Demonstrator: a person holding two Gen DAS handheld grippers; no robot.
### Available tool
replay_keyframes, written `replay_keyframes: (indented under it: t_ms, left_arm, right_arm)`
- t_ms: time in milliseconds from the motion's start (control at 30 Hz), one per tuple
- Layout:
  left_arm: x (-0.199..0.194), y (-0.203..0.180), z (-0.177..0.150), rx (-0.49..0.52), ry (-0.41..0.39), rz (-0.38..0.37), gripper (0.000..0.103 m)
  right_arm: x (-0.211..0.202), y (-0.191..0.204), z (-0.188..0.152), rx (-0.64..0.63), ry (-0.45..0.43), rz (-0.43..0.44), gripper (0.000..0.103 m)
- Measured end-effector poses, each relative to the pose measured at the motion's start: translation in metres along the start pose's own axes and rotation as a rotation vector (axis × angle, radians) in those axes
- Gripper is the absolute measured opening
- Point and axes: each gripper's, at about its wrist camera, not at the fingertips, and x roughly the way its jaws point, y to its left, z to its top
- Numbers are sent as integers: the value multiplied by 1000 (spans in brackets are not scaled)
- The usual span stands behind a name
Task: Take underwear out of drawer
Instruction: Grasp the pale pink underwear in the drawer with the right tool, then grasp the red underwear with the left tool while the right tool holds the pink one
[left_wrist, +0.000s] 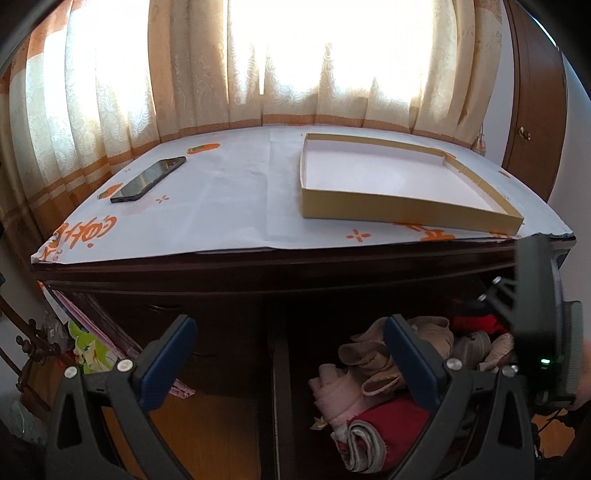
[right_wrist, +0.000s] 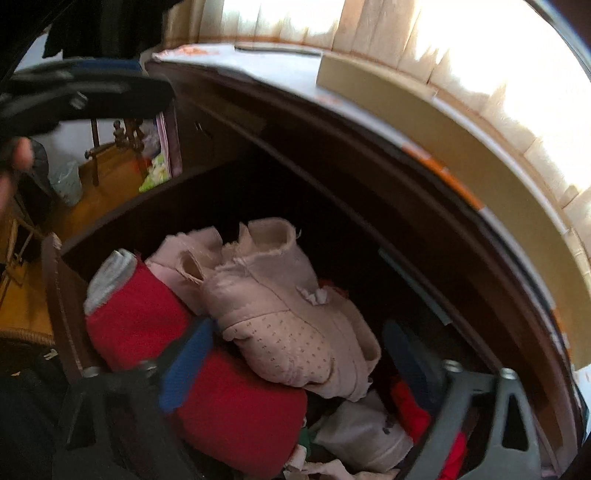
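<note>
Right tongs (right_wrist: 295, 354) spread wide above the open drawer (right_wrist: 62, 291), blue pads either side of the pale pink underwear (right_wrist: 280, 314), not pressing on it. Left tongs (left_wrist: 290, 343) likewise released, nothing between the fingers, poised over the drawer's near left corner. Pink underwear heaped on a red folded garment (right_wrist: 236, 410), amid other clothes, deep in the drawer under the counter (left_wrist: 229, 184). On the counter: a shallow cardboard box lid (left_wrist: 388, 177) and a dark phone (left_wrist: 149, 179), well apart
</note>
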Motion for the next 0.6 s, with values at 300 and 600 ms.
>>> replay_keyframes:
  t_ms: [300,600]
  left_arm:
    - [0,-5,-4,15,-2,-36,103]
    - [3,-35,-12,115,22,-109,102]
  right_arm:
    - [7,-10,-6,37,54,144,32]
    - [-44,-36,-38,133,-91,107,29]
